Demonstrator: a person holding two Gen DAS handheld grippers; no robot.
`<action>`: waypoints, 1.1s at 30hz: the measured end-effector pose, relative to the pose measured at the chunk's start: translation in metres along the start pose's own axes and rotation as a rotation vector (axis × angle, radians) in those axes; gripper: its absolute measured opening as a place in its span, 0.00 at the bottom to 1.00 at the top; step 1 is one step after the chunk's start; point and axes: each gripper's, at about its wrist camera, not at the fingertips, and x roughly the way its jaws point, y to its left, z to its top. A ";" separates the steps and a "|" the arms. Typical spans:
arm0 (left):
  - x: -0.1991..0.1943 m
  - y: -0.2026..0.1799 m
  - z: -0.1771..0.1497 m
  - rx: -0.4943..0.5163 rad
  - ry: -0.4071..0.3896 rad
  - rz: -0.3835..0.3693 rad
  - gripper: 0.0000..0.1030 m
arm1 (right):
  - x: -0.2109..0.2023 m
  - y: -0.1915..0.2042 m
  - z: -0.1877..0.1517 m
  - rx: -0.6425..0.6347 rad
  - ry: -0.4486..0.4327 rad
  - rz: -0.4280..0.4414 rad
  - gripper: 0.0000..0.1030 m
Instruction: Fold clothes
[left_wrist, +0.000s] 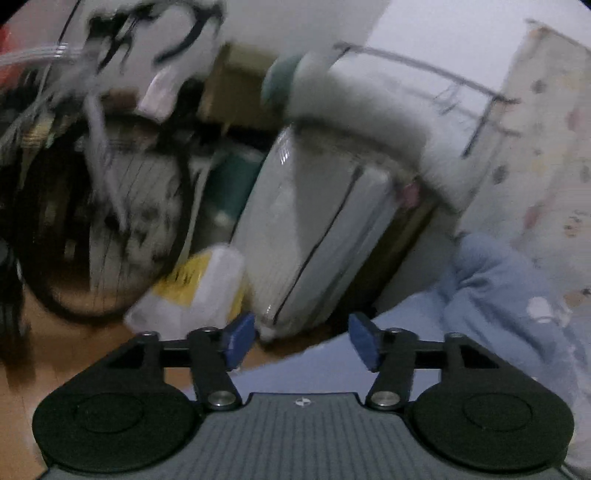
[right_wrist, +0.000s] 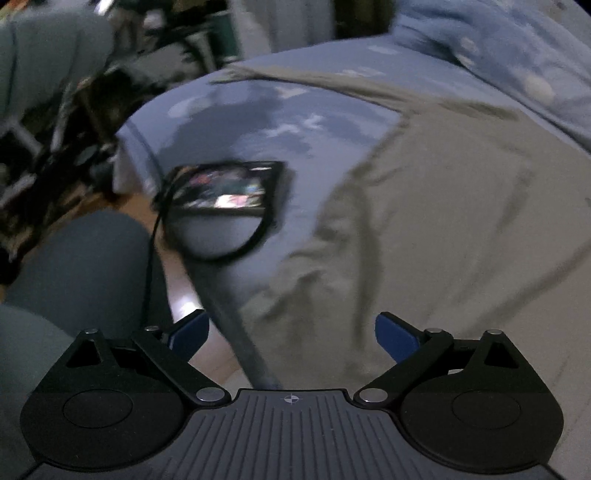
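Blue bedsheet (right_wrist: 240, 122) fills most of right wrist view. Grey-tan garment (right_wrist: 443, 221) lies spread on it, centre to right of frame, long axis running lower left to upper right. Right gripper (right_wrist: 291, 339) w/ jaws wide apart, holding nothing. Left gripper (left_wrist: 302, 341) likewise parted, empty.

Near the bed's (right_wrist: 236, 122) left edge I see a black-framed screen (right_wrist: 225, 192) lying on the blue sheet, a dark cable (right_wrist: 151, 258) hanging from it. Off the bed, a pale suitcase (left_wrist: 317, 229) and yellow-and-white bag (left_wrist: 195, 288) sit on the wooden floor (left_wrist: 55, 362).
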 end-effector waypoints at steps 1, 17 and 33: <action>-0.013 -0.004 0.009 0.022 -0.020 -0.017 0.70 | 0.004 0.006 0.000 -0.029 -0.008 0.011 0.85; -0.235 -0.086 0.094 0.196 -0.263 -0.264 0.74 | 0.049 0.072 -0.001 -0.295 -0.065 -0.065 0.11; -0.325 -0.164 0.057 0.256 -0.263 -0.470 1.00 | -0.049 0.009 -0.033 0.084 -0.150 0.071 0.62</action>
